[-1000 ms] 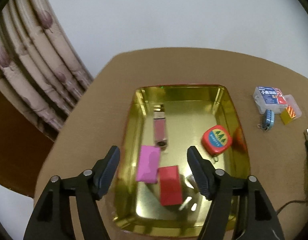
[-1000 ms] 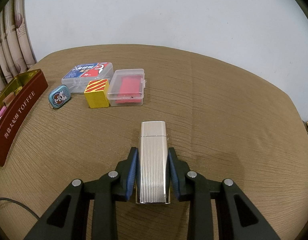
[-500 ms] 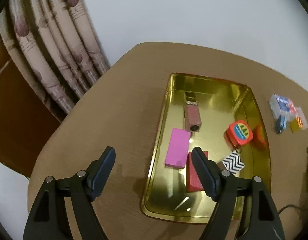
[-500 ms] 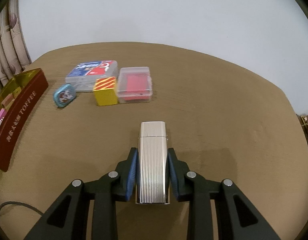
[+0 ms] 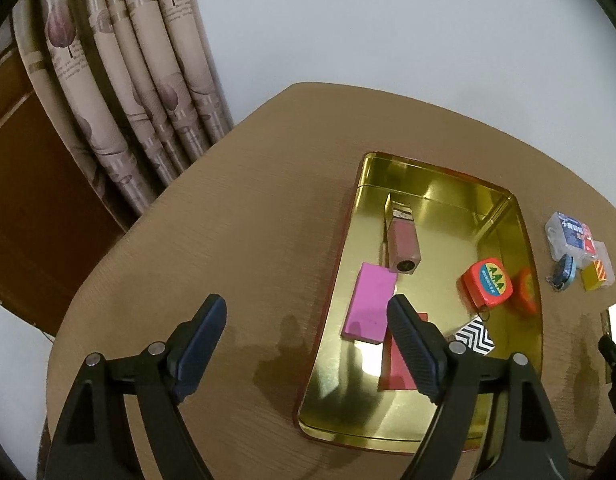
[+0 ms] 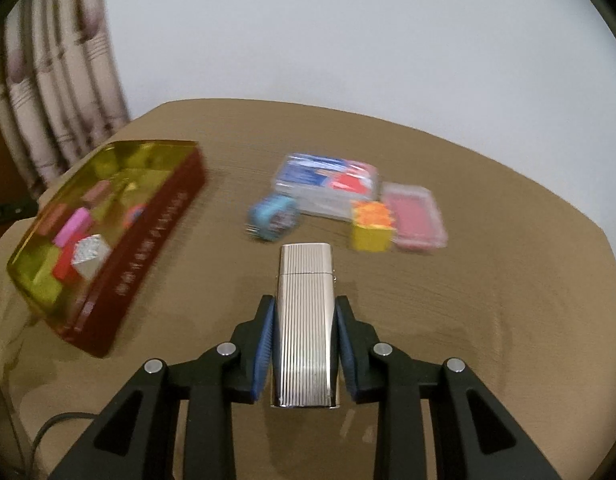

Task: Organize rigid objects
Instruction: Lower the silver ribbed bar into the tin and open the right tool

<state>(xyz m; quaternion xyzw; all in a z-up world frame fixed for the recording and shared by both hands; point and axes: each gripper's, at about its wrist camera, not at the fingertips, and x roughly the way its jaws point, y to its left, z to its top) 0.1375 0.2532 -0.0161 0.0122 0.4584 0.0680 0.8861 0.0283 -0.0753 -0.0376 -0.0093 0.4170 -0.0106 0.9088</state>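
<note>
Our right gripper (image 6: 303, 344) clamps a silver lighter (image 6: 304, 320) right of the gold tin (image 5: 520, 240); our left gripper (image 5: 308, 340), jaws apart and empty, hangs over the tin's left rim.

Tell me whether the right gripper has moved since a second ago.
Yes. The right gripper, shut on the lighter, has swung toward the tin, which now shows far more fully at the left of its view.

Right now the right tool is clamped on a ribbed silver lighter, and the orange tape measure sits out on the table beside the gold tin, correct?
Not quite. The orange tape measure sits inside the gold tin, not on the table beside it; the left wrist view shows that. The right tool is indeed clamped on the ribbed silver lighter.
</note>
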